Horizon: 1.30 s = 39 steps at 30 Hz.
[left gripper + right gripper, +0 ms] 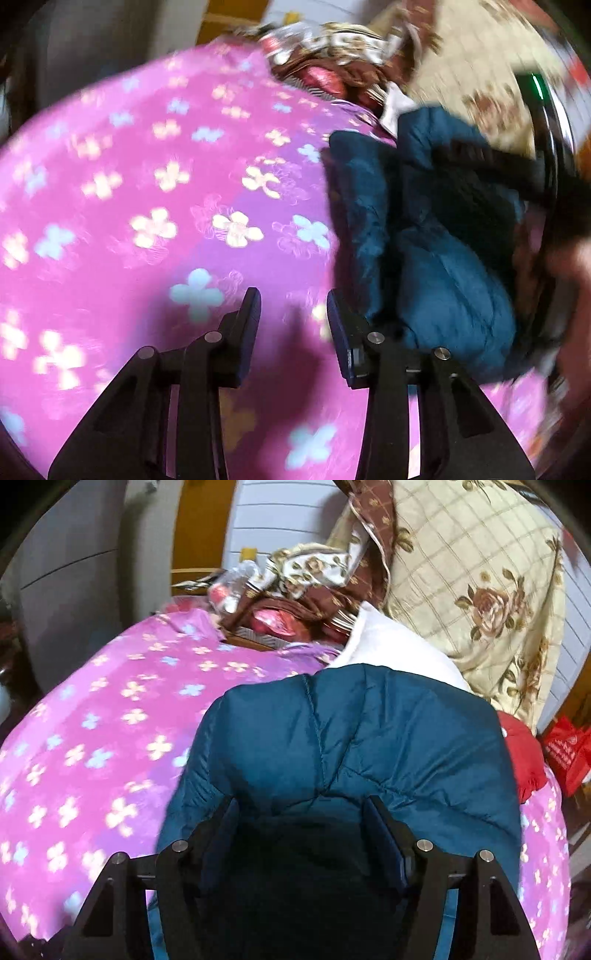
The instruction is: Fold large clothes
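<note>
A teal padded jacket (351,738) was seen lying in a bunched heap on a bed covered by a pink flowered bedspread (92,738), toward the right side of it. The right tool (301,819) was held with its jaws apart, the jacket's fabric bulging up between and around them, though whether anything was actually pinched could not be told from the shadowed gap. The left tool (291,306) was held with its jaws apart and empty above the bedspread, just beside the jacket's left edge; that view was heavily blurred. The step in hand was judged to be gathering the jacket for a fold, with little of the task done, since the garment was not yet laid flat. A good fold would be helped by an edge or hem being taken in each tool and the jacket being spread smooth before it was doubled over; the puffy filling would likely spring back, so each crease should be pressed down. A white pillow (384,646) lay right behind the jacket, a red garment (524,757) beside it on the right, and a cream rose-patterned quilt (480,590) with a pile of brown patterned bedding (314,583) stood further back, so room for spreading was limited on the far and right sides.
</note>
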Each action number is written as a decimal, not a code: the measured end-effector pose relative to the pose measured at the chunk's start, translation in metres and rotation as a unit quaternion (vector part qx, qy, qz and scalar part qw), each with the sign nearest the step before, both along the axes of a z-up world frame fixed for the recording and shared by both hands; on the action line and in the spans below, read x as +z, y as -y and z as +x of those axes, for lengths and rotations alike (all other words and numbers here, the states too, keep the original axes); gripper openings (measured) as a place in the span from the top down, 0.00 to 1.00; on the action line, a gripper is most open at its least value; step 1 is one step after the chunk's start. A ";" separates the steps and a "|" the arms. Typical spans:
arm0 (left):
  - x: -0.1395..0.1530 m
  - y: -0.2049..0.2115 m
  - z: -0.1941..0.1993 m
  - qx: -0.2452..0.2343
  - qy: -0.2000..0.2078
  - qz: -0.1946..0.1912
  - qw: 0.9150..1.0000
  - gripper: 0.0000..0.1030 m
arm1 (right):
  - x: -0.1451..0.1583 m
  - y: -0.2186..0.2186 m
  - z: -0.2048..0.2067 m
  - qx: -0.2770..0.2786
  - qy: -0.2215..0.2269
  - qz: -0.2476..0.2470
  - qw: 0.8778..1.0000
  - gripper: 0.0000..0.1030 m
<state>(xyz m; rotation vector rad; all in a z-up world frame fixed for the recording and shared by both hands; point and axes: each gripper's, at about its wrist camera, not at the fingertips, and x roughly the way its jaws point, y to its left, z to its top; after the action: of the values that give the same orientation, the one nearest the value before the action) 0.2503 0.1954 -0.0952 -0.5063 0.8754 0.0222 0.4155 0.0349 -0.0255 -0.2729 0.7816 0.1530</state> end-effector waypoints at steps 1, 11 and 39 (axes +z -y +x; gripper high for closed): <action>-0.003 -0.004 0.007 -0.001 0.002 -0.025 1.000 0.65 | -0.003 0.002 0.007 -0.006 -0.001 0.005 1.000 0.34; -0.022 0.052 0.025 -0.100 -0.029 0.016 0.994 0.73 | -0.019 0.016 0.040 -0.023 -0.032 0.037 0.999 0.31; 0.027 -0.005 -0.021 -0.024 0.030 0.044 0.998 0.69 | -0.039 0.015 -0.138 0.023 -0.031 0.005 0.999 0.45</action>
<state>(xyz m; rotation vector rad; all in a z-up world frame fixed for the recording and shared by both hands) 0.2296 0.2004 -0.0684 -0.4023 0.8240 0.0010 0.2778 0.0203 -0.0646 -0.2787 0.8363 0.2097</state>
